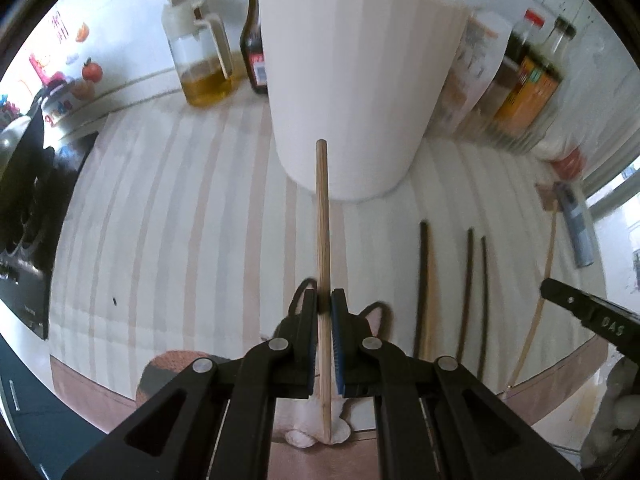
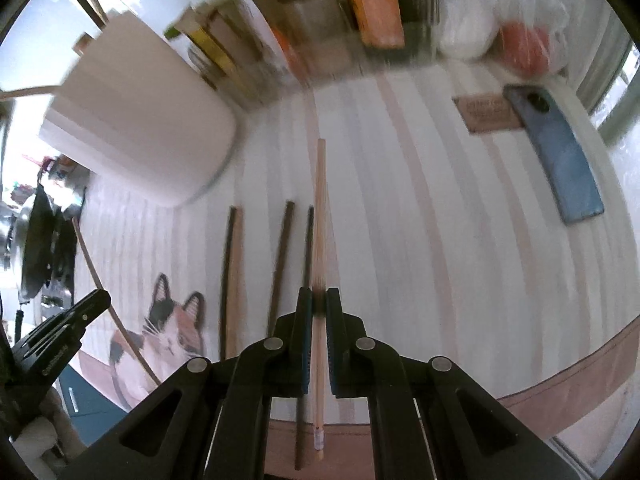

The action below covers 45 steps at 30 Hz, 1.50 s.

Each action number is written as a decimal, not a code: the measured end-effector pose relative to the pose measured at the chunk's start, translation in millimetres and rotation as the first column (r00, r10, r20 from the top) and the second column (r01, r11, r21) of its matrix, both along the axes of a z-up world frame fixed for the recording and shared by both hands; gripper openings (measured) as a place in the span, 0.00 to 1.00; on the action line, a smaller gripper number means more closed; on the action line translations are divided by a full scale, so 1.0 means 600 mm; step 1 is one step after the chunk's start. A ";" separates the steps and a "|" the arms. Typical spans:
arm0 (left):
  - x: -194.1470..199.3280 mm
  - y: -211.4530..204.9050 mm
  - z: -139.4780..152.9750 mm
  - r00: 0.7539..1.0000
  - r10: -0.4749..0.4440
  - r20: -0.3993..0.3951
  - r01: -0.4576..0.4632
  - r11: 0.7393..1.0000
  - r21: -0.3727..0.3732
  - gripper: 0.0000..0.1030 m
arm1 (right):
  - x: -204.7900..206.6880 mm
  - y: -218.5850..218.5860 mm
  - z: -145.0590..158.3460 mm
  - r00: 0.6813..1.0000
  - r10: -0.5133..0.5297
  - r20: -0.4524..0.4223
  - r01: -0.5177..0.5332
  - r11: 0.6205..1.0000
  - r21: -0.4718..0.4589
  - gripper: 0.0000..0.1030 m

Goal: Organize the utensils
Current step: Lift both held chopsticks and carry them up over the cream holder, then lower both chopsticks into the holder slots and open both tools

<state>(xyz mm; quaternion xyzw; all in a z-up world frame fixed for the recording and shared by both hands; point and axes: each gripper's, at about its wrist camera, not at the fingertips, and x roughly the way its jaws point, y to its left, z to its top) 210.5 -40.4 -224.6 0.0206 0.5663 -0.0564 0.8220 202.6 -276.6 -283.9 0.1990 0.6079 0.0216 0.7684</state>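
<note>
Nearest to me, the left gripper (image 1: 325, 300) has its jaws drawn in to a narrow slot with a pale wooden chopstick (image 1: 323, 240) pinched between the blue pads, held somewhere below its middle so the long end points toward the white holder (image 1: 352, 92); the right gripper (image 2: 319, 300) is closed the same way on a second light chopstick (image 2: 320, 248), its butt end sticking back under the fingers. These sticks look light, stiff and smooth, so I'd judge a grip near the middle keeps them from pivoting, and a thin round shaft could roll or slip between flat pads if the squeeze eases. A little further out on the striped cloth (image 1: 180, 220) lie the dark chopsticks (image 1: 466, 280), roughly parallel and just beside one another, flat on the fabric, which I'd guess makes them awkward to pinch without scraping the cloth. A thin pale stick (image 1: 544, 272) rests apart from them toward the edge. Beyond stands the tall white holder, upright, with a few stick ends poking from its top; behind it are an oil jug (image 1: 200, 56) and a dark bottle (image 1: 256, 40)
</note>
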 end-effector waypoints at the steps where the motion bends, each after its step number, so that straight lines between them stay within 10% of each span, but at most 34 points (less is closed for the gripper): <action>1: 0.001 0.001 0.010 1.000 0.000 0.012 0.000 1.000 -0.006 0.04 | 0.005 0.003 0.006 1.000 0.000 0.006 0.000 1.000 -0.004 0.06; 23: 0.020 0.002 0.201 0.963 0.001 0.271 0.022 0.996 -0.082 0.04 | 0.053 -0.009 0.215 0.942 -0.023 0.335 0.015 1.000 0.025 0.06; 36: 0.084 -0.011 0.368 0.901 0.018 0.434 0.050 0.988 -0.144 0.04 | 0.169 0.029 0.425 0.817 0.021 0.577 -0.042 0.999 0.023 0.06; 45: 0.216 0.011 0.401 0.888 0.065 0.455 -0.015 0.994 -0.111 0.04 | 0.284 0.055 0.509 0.721 -0.010 0.693 0.008 1.000 0.006 0.06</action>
